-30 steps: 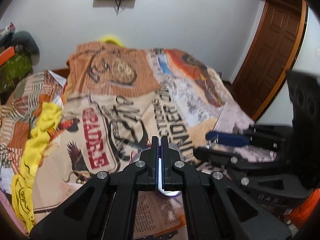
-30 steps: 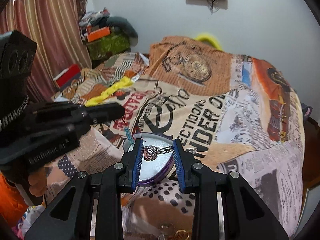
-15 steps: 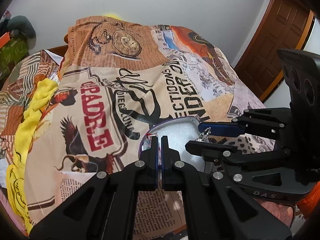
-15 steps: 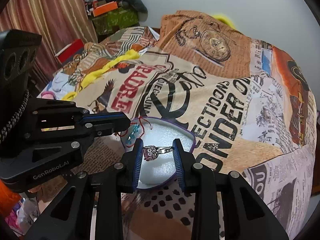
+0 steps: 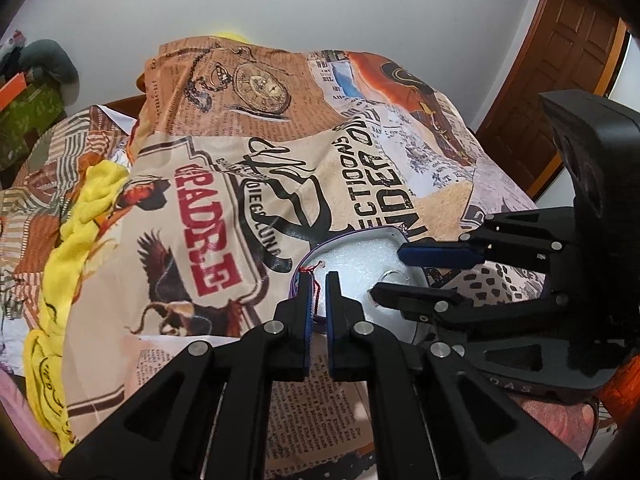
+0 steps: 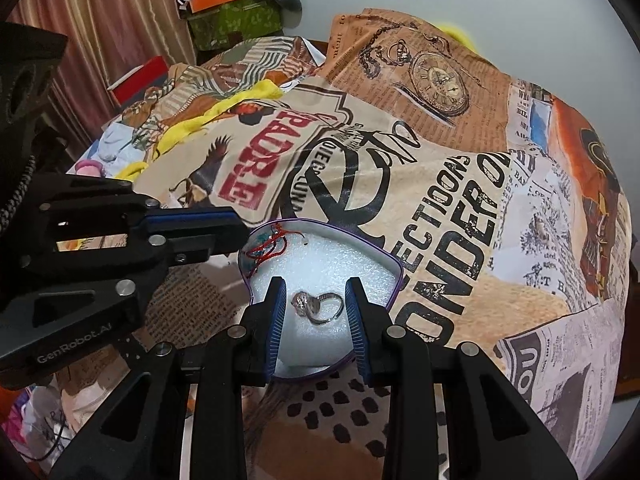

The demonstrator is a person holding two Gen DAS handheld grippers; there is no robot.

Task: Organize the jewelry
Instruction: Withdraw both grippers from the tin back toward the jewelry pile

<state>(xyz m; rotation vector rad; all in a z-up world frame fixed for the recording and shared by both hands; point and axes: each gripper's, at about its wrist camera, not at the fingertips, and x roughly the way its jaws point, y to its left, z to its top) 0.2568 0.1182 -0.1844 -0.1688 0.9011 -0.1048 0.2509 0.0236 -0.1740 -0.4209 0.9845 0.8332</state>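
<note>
The heart-shaped box (image 6: 394, 270) sits open on the bed (image 6: 460, 216). Right claw (image 6: 316, 312) stands apart, ring (image 6: 318, 307) lying on foam between. Left claw (image 5: 316, 296), just parting, has red thread (image 5: 316, 294) between its fingers at the box's edge.

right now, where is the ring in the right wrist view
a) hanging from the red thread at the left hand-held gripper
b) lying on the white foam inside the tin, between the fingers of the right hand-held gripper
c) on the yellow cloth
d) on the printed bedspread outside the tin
b: the ring lies on the white foam of the tin, in the gap between the fingers of the right hand-held gripper, which do not appear to press on it.
</note>
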